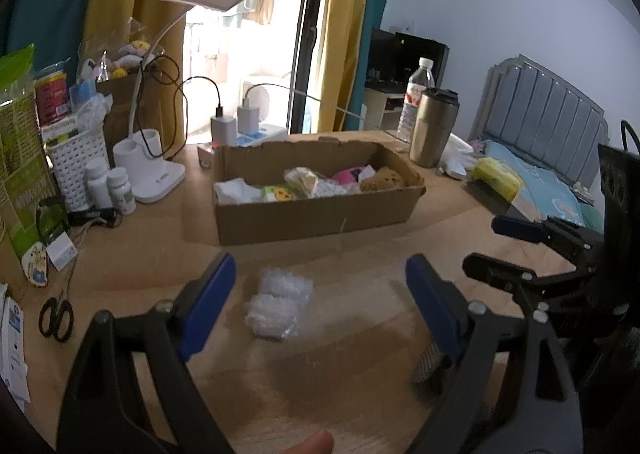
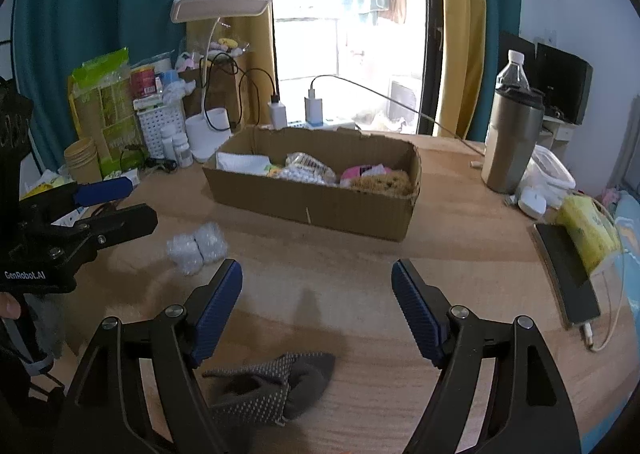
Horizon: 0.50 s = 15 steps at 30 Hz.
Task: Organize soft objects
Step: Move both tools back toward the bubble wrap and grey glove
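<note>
Bubble wrap (image 1: 278, 304), a crumpled wad, lies at lower centre of the left view between the wide, empty left gripper (image 1: 320, 306). The right gripper (image 2: 317, 308) is also wide and empty above a grey sock (image 2: 276, 386). The pick-up step looks at hand: next, each should descend, pinch, then carry to the cardboard box (image 1: 316, 213).

Wooden table (image 2: 360, 286), cardboard box (image 2: 320, 205), bubble wrap (image 2: 196, 248), grey sock (image 2: 272, 390)

Both wrist views look forward and slightly downward along their own blue-padded fingers, low and close over the wooden table (image 1: 360, 374), facing the bright balcony door. Both share the cardboard box (image 1: 316, 215) at frame centre and the bubble wrap (image 2: 197, 248); each catches the other gripper at its edge.
</note>
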Each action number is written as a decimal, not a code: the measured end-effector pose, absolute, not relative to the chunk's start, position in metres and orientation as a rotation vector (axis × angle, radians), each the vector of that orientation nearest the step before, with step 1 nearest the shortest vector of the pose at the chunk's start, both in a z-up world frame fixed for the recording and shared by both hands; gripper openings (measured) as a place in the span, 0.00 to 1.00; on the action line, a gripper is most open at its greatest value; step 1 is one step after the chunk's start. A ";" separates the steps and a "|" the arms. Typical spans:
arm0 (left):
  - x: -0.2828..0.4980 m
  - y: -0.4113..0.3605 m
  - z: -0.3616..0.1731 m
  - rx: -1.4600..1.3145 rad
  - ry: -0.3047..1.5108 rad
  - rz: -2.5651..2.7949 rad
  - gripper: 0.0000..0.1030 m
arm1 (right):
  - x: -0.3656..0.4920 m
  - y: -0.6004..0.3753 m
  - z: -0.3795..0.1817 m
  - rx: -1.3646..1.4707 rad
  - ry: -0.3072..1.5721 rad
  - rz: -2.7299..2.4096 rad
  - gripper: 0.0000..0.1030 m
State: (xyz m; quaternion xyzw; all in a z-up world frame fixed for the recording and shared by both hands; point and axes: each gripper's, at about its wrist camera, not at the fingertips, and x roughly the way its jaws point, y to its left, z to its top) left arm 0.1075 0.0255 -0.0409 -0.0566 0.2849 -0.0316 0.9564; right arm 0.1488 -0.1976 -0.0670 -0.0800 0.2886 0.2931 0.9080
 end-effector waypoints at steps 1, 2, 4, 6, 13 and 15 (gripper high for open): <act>0.106 0.025 -0.042 -0.115 0.581 -0.064 0.86 | 0.147 -0.198 -0.069 -0.166 0.601 0.605 0.78; 0.105 0.025 -0.043 -0.115 0.583 -0.065 0.86 | 0.146 -0.199 -0.071 -0.168 0.604 0.606 0.78; 0.101 0.024 -0.045 -0.116 0.585 -0.065 0.86 | 0.142 -0.199 -0.075 -0.174 0.616 0.609 0.78; 0.098 0.023 -0.048 -0.121 0.591 -0.065 0.86 | 0.140 -0.199 -0.080 -0.177 0.628 0.611 0.78; 0.092 0.021 -0.058 -0.132 0.619 -0.065 0.86 | 0.133 -0.201 -0.092 -0.175 0.659 0.617 0.78; 0.092 0.019 -0.062 -0.128 0.631 -0.065 0.86 | 0.131 -0.199 -0.096 -0.181 0.672 0.624 0.78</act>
